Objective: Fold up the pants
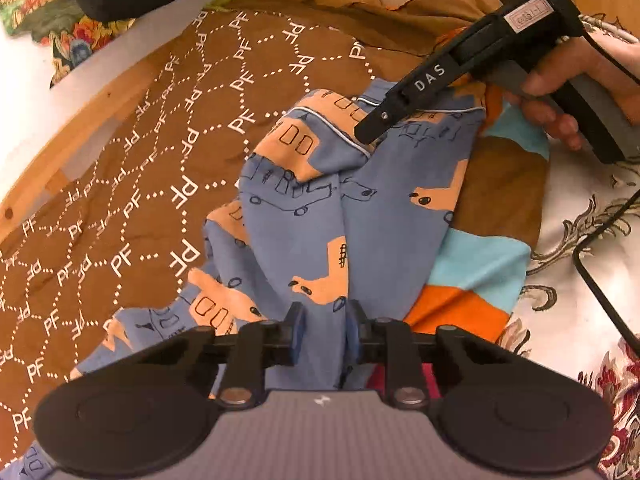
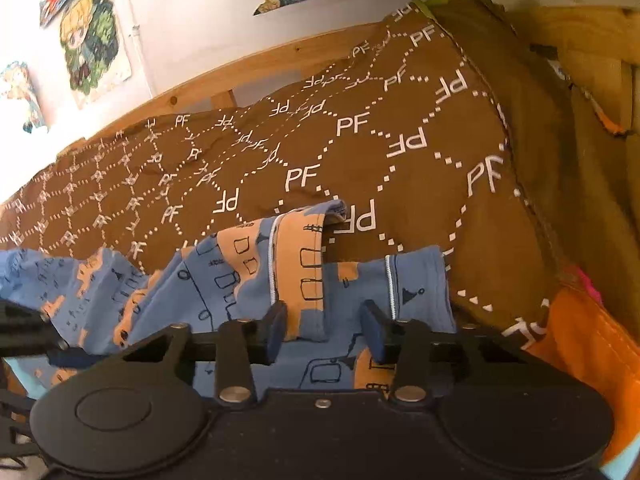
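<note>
The blue pants [image 1: 304, 216] with orange trucks are lying bunched up on a brown blanket [image 1: 132, 184] on the bed. The left hand-held gripper [image 1: 325, 320] is pinching a fold of the pants. The right hand-held gripper [image 2: 325, 322] is sitting at the cuffs with cloth between its fingers, but I cannot tell if it is squeezing. A hand [image 1: 560, 92] is holding it.

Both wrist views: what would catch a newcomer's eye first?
The blue pants printed with orange vehicles, lying crumpled on the brown PF-lettered bedspread. The left hand-held gripper pinches a fold at their near end, while the right hand-held gripper straddles fabric at the white-piped cuffs.
</note>
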A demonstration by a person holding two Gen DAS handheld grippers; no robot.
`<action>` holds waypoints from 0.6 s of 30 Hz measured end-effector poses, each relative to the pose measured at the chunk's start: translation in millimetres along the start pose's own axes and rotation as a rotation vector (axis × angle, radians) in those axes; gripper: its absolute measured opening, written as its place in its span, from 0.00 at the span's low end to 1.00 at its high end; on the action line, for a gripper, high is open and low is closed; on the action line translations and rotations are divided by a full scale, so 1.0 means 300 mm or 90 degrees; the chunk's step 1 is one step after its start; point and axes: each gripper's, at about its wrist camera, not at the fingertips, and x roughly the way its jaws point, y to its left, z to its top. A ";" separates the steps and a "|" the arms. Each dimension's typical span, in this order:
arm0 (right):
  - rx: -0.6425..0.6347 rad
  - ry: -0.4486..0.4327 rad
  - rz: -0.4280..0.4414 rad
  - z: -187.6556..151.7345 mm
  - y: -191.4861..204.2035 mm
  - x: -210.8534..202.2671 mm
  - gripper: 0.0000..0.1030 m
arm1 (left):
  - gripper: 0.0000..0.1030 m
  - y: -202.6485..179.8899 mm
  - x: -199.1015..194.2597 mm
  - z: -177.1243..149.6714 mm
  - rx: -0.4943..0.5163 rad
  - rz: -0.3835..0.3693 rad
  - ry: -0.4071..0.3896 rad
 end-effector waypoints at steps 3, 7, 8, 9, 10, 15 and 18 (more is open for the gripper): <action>0.018 0.004 0.016 0.004 -0.007 -0.003 0.11 | 0.10 0.023 -0.005 0.003 -0.029 -0.012 0.003; 0.038 -0.005 0.029 0.021 -0.008 -0.029 0.02 | 0.02 0.052 -0.022 0.004 -0.055 -0.024 -0.005; 0.043 -0.011 0.029 0.033 -0.008 -0.046 0.02 | 0.02 0.058 -0.033 0.004 -0.059 -0.027 -0.010; 0.049 -0.017 0.031 0.048 -0.008 -0.067 0.02 | 0.02 0.067 -0.048 0.009 -0.062 -0.032 -0.016; 0.058 -0.023 0.030 0.066 -0.008 -0.095 0.02 | 0.02 0.076 -0.064 0.014 -0.063 -0.038 -0.022; 0.059 -0.007 -0.003 0.093 -0.018 -0.232 0.01 | 0.02 0.097 -0.118 0.037 -0.051 -0.085 -0.029; 0.043 0.035 -0.036 0.065 -0.024 -0.270 0.01 | 0.02 0.084 -0.120 0.035 -0.042 -0.113 -0.019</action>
